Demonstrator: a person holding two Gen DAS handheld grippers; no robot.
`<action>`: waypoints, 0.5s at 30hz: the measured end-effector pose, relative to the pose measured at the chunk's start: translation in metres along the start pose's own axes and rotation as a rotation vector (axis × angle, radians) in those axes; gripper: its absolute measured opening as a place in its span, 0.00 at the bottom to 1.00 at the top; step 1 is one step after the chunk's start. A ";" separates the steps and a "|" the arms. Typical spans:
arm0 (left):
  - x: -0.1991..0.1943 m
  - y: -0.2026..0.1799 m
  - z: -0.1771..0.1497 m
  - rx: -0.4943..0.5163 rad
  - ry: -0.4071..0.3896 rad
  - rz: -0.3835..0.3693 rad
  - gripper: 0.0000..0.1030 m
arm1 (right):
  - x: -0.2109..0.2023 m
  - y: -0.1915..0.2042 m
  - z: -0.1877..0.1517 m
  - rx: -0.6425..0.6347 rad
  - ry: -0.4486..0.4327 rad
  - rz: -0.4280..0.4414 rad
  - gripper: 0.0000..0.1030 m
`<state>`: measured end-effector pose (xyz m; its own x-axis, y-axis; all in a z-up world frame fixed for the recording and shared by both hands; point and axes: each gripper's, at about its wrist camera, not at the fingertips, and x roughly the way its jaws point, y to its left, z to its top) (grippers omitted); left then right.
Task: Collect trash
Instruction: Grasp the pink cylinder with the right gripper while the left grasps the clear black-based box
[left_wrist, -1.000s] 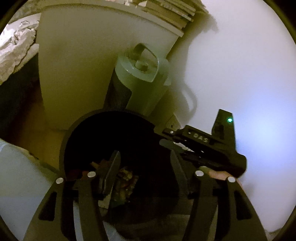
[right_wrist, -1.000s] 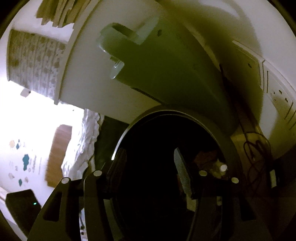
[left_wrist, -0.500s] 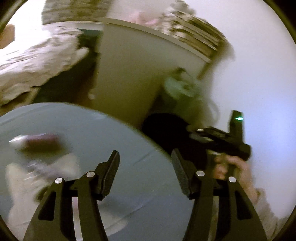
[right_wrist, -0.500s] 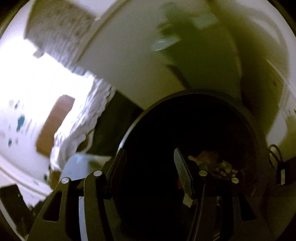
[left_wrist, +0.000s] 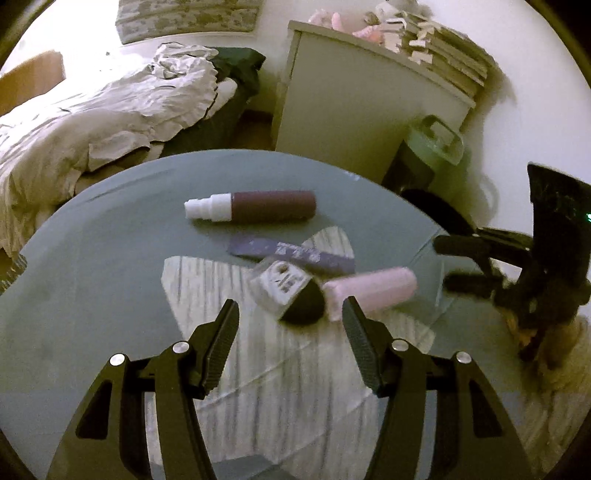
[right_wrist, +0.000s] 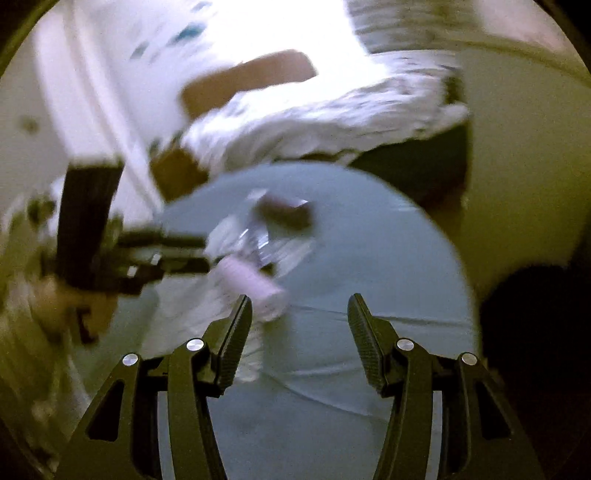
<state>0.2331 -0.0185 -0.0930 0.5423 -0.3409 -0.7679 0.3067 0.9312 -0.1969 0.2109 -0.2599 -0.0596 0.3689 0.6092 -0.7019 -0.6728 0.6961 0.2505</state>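
On the round grey-blue table (left_wrist: 110, 258) lie a dark red bottle with a white cap (left_wrist: 255, 206), a purple wrapper (left_wrist: 291, 254), a small grey box on a black lump (left_wrist: 284, 284) and a pink roll (left_wrist: 369, 291). My left gripper (left_wrist: 290, 325) is open and empty, just short of the box and roll. My right gripper (right_wrist: 299, 321) is open and empty over the table, with the pink roll (right_wrist: 251, 284) just ahead on its left. The black bin (left_wrist: 432, 206) stands behind the table's right edge. The right wrist view is blurred.
A white cabinet (left_wrist: 362, 110) stacked with papers stands behind the table, with a green canister (left_wrist: 432, 147) beside it. An unmade bed (left_wrist: 92, 110) lies to the left. A pale striped sheet (left_wrist: 229, 280) lies under the items.
Both grippers have swung away from the bin's mouth and back over the table. Both were open and empty throughout.
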 end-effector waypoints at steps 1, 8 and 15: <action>0.001 0.002 0.000 0.009 0.003 -0.002 0.57 | 0.013 0.013 0.005 -0.054 0.045 0.000 0.53; 0.006 0.002 0.002 0.092 0.026 -0.006 0.69 | 0.056 0.048 0.026 -0.199 0.141 -0.033 0.53; 0.014 -0.003 0.011 0.152 0.029 -0.002 0.83 | 0.057 0.026 0.017 -0.066 0.152 -0.009 0.30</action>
<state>0.2483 -0.0275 -0.0962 0.5191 -0.3373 -0.7854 0.4238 0.8995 -0.1062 0.2251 -0.2002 -0.0821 0.2776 0.5352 -0.7978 -0.7121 0.6721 0.2030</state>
